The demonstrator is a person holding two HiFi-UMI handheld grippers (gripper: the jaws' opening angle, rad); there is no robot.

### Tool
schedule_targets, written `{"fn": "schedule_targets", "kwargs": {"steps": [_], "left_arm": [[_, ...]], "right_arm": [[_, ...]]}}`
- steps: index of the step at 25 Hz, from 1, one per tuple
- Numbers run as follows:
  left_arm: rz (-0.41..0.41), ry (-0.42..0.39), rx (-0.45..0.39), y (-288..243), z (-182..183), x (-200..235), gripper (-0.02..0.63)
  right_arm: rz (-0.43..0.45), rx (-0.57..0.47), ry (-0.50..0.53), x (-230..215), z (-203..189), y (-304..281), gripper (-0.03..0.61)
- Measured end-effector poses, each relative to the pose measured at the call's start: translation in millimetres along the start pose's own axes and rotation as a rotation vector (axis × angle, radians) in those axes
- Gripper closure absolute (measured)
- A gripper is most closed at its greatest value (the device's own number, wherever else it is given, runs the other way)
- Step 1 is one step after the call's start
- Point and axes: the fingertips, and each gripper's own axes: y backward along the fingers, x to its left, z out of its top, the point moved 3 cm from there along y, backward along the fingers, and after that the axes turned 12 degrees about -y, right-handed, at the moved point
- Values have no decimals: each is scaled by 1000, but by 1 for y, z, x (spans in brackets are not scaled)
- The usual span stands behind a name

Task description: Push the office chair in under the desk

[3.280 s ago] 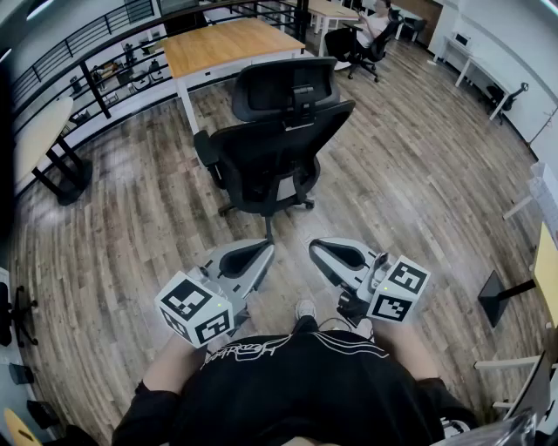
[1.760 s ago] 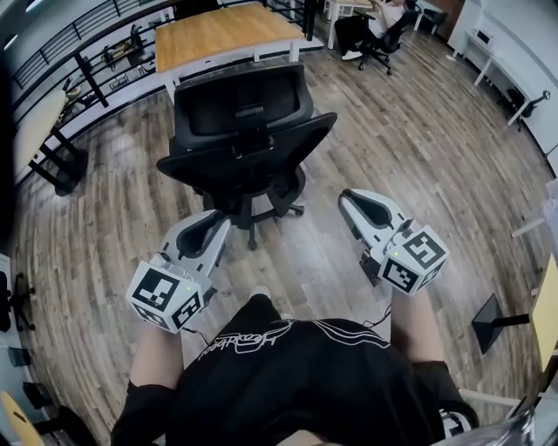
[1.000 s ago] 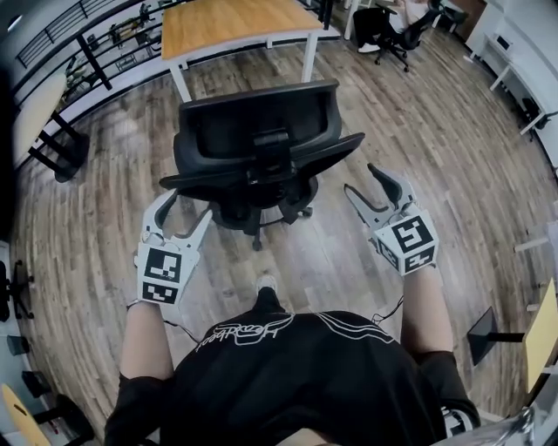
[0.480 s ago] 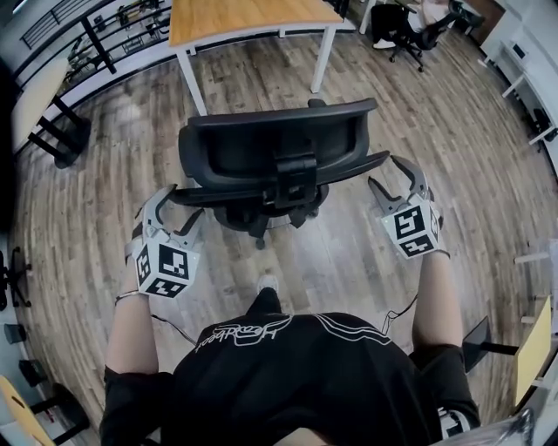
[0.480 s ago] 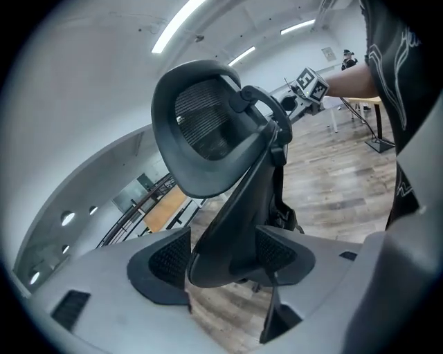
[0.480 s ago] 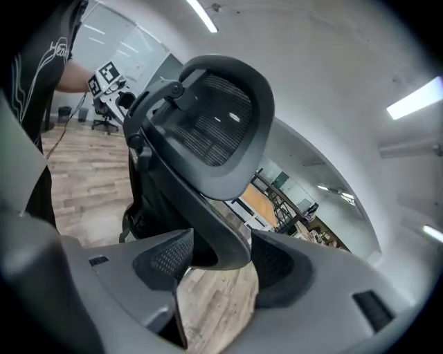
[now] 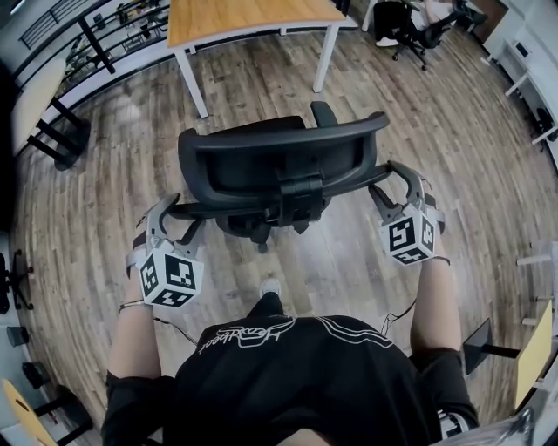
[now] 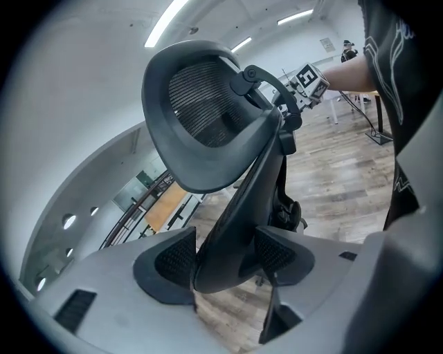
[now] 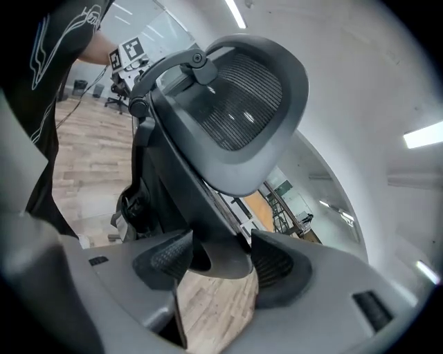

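Office chair (image 7: 270, 161) is standing on the wood floor (image 7: 105, 174) with its back to the person and its seat facing the counter (image 7: 253, 17), which is lying far and well apart. Backrest is running left to right, right end sitting slightly farther. Left tool (image 7: 174, 218) is straddling the left backrest edge, jaws spread, no squeeze showing. Right tool (image 7: 390, 181) is straddling the right edge; its jaws have just been opening and are standing wide. Neither hand is nearer. Push is likely heading far, slightly left.
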Motion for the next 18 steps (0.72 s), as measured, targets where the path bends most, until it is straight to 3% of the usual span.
{"fn": "schedule_targets", "kwargs": {"steps": [6,18], "left_arm": [[-37,17,-24,-8,2,15,350],[-23,12,-47,-29,-4,8,350]], "right_arm": [[2,11,19,-11,7,-12,313],[-50,9,20,-5,-8,-24,311]]}}
